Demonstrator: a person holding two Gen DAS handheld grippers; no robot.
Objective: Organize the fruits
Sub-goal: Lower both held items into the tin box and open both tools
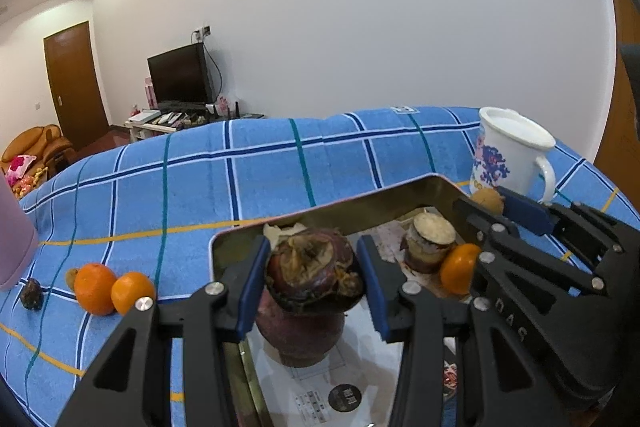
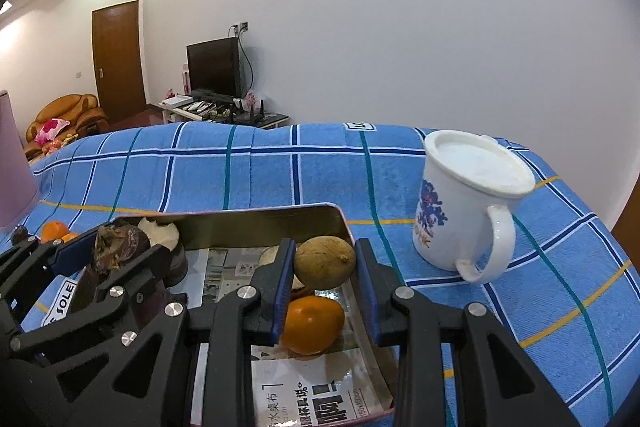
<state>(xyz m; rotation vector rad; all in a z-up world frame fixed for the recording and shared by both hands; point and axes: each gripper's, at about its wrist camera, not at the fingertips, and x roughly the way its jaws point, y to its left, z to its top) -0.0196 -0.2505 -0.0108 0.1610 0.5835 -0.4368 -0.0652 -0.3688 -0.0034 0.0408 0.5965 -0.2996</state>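
Note:
My left gripper [image 1: 314,269] is shut on a dark purple mangosteen [image 1: 314,267] and holds it over the metal tin [image 1: 352,211], above a second mangosteen [image 1: 300,331] standing in the tin. My right gripper [image 2: 325,263] is shut on a brown round fruit [image 2: 325,261] over the tin's right side [image 2: 260,223], above an orange [image 2: 312,323] lying inside. A cut mangosteen half [image 1: 430,243] also stands in the tin. Two oranges [image 1: 96,287] [image 1: 132,291] and a small dark fruit [image 1: 32,295] lie on the blue cloth at the left.
A white lidded mug [image 2: 468,207] with a blue pattern stands right of the tin. A pink container [image 1: 14,243] stands at the far left. The blue checked cloth [image 1: 280,167] covers the table. The tin is lined with printed paper [image 2: 312,399].

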